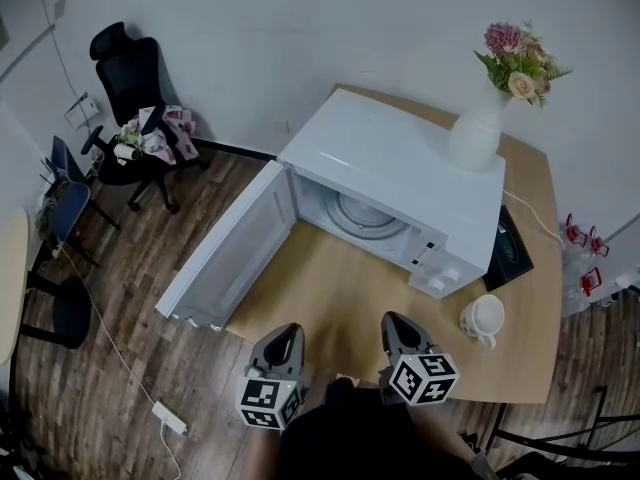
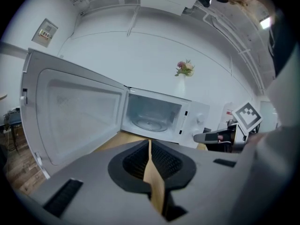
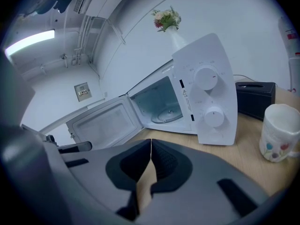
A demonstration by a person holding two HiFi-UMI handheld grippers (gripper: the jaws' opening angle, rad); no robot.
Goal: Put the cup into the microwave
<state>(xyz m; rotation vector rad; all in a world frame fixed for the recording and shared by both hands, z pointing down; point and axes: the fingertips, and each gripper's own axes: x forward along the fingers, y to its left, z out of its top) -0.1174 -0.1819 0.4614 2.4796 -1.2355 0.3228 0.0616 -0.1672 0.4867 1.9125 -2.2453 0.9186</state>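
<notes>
On the near side of a light wooden table, over a dark plank floor, stands a white microwave with its door swung wide to the left and the glass turntable bare. A white vase of flowers sits on its top. Against the white wall is a black office chair heaped with cloth, and a power strip lies on the floor.

Both grippers hover side by side at the table's near edge, tilted slightly down toward the oven. The left gripper has its jaws pressed together on nothing; the right gripper likewise.

The cup, white, stands upright on the table just right of the microwave, well apart from both grippers. Only the right gripper view shows its coloured print, the two dials and a black box behind; the left gripper view catches the other gripper's marker cube
</notes>
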